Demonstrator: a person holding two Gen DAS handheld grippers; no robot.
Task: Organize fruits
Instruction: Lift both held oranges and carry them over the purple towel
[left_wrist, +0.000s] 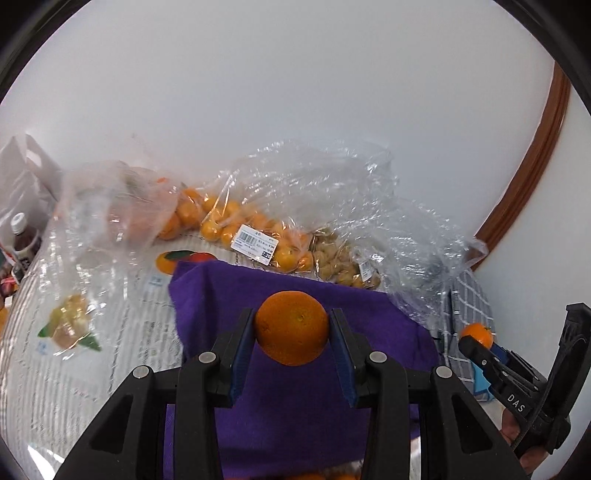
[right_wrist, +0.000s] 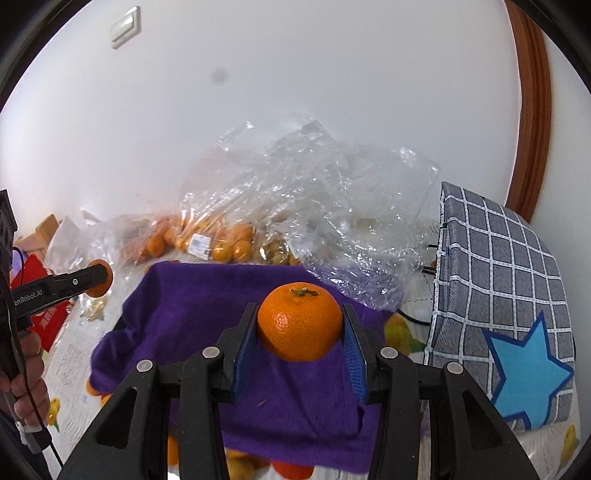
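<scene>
My left gripper (left_wrist: 291, 328) is shut on an orange mandarin (left_wrist: 291, 326), held in the air above a purple cloth (left_wrist: 295, 406). My right gripper (right_wrist: 300, 326) is shut on a second mandarin (right_wrist: 300, 321), stem side up, over the same purple cloth (right_wrist: 207, 314). Each view catches the other gripper from the side: the right gripper (left_wrist: 480, 341) with its mandarin (left_wrist: 477, 333) at the right edge, the left gripper (right_wrist: 98, 283) with its mandarin (right_wrist: 100, 282) at the left edge. A clear bag of mandarins (left_wrist: 236, 225) lies behind the cloth.
Crumpled clear plastic bags (right_wrist: 314, 206) pile up behind the cloth, one holding small yellowish fruit (left_wrist: 343, 262). A grey checked bag with a blue star (right_wrist: 502, 314) stands at the right. Bottles (left_wrist: 22, 236) stand far left. A fruit-patterned tablecloth (left_wrist: 74, 332) covers the table. A white wall rises behind.
</scene>
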